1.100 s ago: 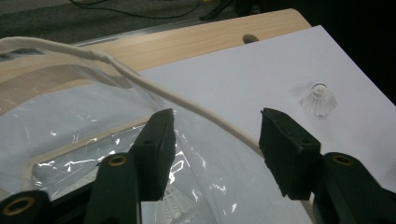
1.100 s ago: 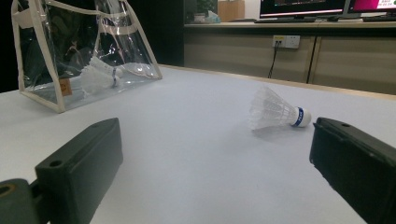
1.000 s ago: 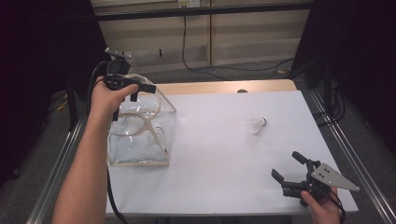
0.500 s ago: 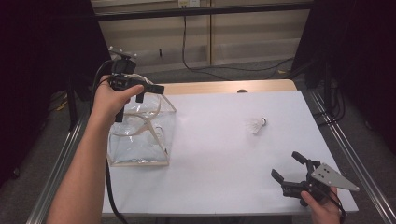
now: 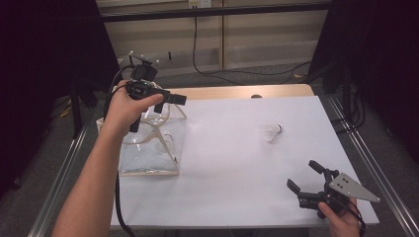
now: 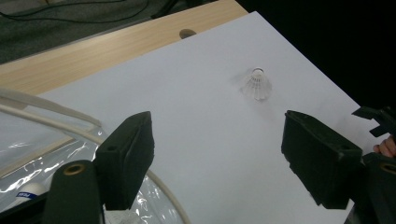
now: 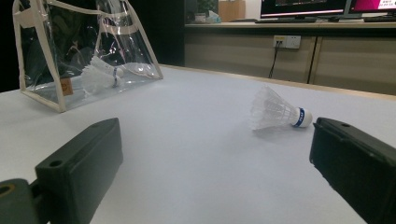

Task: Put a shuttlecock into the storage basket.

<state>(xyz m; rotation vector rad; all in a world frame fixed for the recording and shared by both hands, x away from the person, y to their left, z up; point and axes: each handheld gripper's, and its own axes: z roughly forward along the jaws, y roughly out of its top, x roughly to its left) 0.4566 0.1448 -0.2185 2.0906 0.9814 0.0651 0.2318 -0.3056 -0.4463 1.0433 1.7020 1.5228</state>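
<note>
Since a second ago the left gripper (image 5: 170, 97) has drifted off the bag's top toward its right edge, its jaws just opening, now spread and empty; the right gripper (image 5: 307, 184) holds spread, well apart from the bag. The bag (image 5: 148, 148) is clear, glossy plastic with cream trim, standing upright with one shuttlecock (image 7: 100, 74) inside. A second feathered shuttlecock (image 5: 271, 132) lies right of the bag on the matte white table (image 5: 222, 173), dark curtains around.

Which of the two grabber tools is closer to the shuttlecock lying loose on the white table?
The right. The right gripper sits at the table's near edge, just below the shuttlecock. The left gripper hangs over the clear bag, across the table from it.
</note>
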